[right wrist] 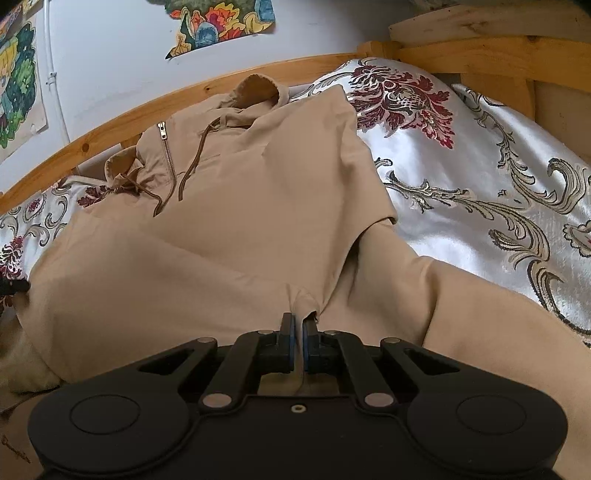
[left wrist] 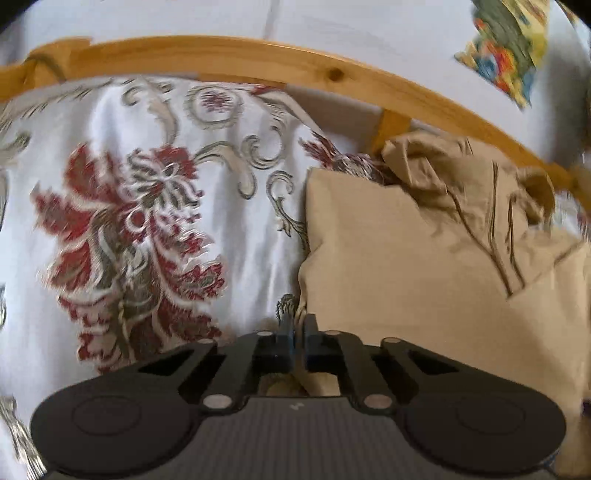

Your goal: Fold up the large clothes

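A tan hooded sweatshirt point(right wrist: 236, 229) with a zip and brown drawstrings lies on a bed, hood toward the wooden rail. In the right wrist view my right gripper point(right wrist: 298, 325) is shut on a pinch of its tan fabric near the middle of the body. In the left wrist view the sweatshirt point(left wrist: 424, 266) fills the right side, and my left gripper point(left wrist: 299, 325) is shut on its left edge, where it meets the bedspread.
A white satin bedspread point(left wrist: 147, 206) with red and grey floral print covers the bed and shows in the right wrist view point(right wrist: 480, 177). A wooden bed rail point(left wrist: 258, 62) runs along the wall. Colourful posters point(right wrist: 221, 22) hang above. A wooden headboard point(right wrist: 498, 55) stands at right.
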